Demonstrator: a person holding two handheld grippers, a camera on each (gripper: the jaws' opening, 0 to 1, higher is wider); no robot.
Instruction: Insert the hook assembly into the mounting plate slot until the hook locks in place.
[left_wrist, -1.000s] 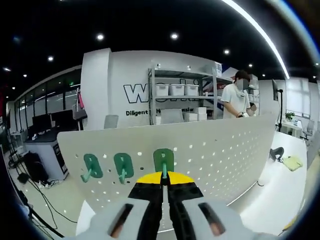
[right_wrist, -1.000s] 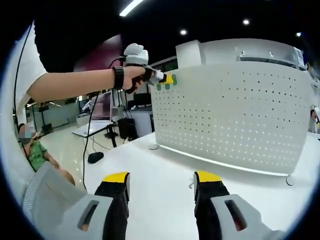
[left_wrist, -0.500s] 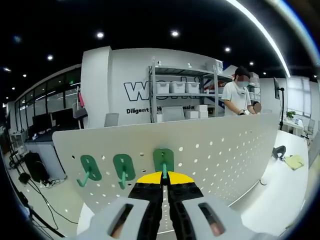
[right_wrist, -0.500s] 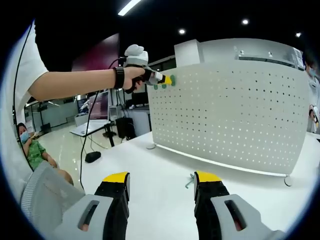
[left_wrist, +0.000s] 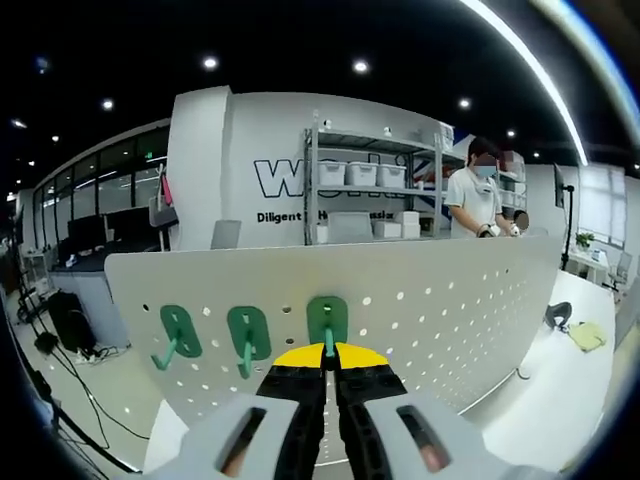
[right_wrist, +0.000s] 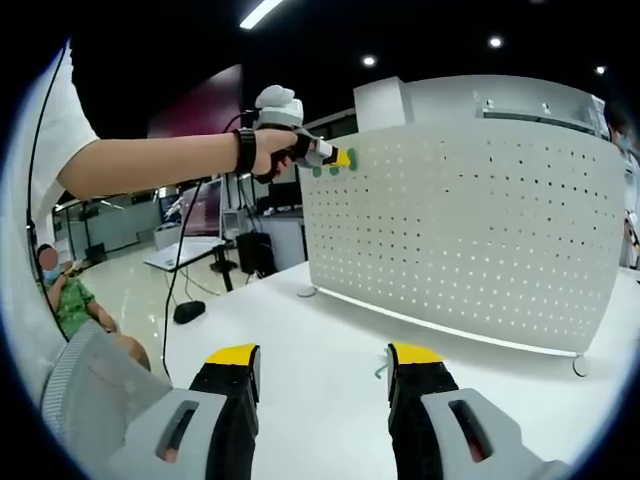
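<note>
clenched tight, the left gripper (left_wrist: 326, 362) pinches the stem of a green hook (left_wrist: 327, 322), its backplate pressed flat against the white pegboard (left_wrist: 440, 310) near the top edge. two more green hooks (left_wrist: 214, 335) hang just beside it. right gripper (right_wrist: 322, 365) hangs released, jaws spread over the white table (right_wrist: 330, 330). wall lettering (left_wrist: 320, 198) behind reads "wo…" and "diligent". a person (left_wrist: 476, 198) stands by the shelves (left_wrist: 368, 195).
</note>
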